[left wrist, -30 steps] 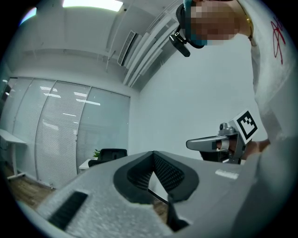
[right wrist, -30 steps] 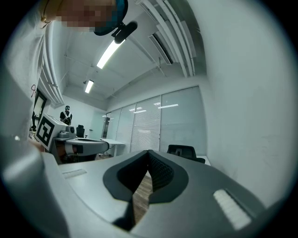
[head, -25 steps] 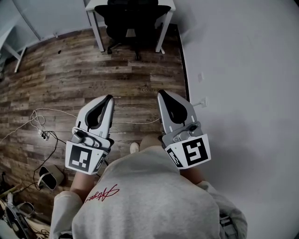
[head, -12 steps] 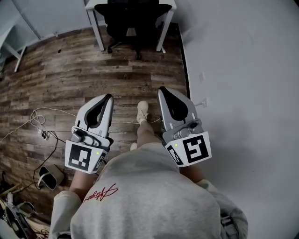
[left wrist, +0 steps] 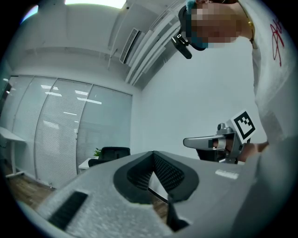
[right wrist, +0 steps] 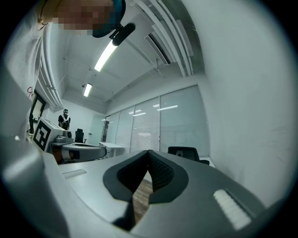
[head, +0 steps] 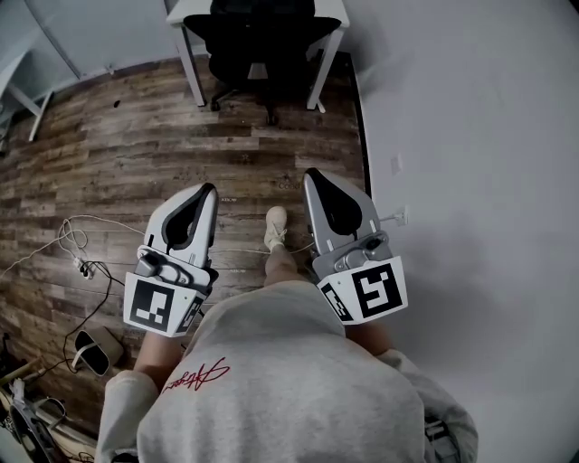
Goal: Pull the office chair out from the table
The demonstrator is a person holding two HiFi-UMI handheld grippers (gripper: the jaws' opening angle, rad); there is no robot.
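A black office chair stands tucked under a white table at the far end of the wooden floor, by the wall. Both grippers are held out level in front of the person, several steps short of the chair. My left gripper is shut with nothing in it, and so is my right gripper. In the left gripper view the chair is small and distant beyond the closed jaws. The right gripper view shows the chair past its closed tips.
A white wall runs close along the right, with a socket low on it. Cables and a power strip lie on the floor at left. The person's shoe is between the grippers. A distant person stands across the room.
The person has stepped forward: a shoe has come into view between the grippers, and the chair and table sit slightly nearer. Both grippers have stayed shut.
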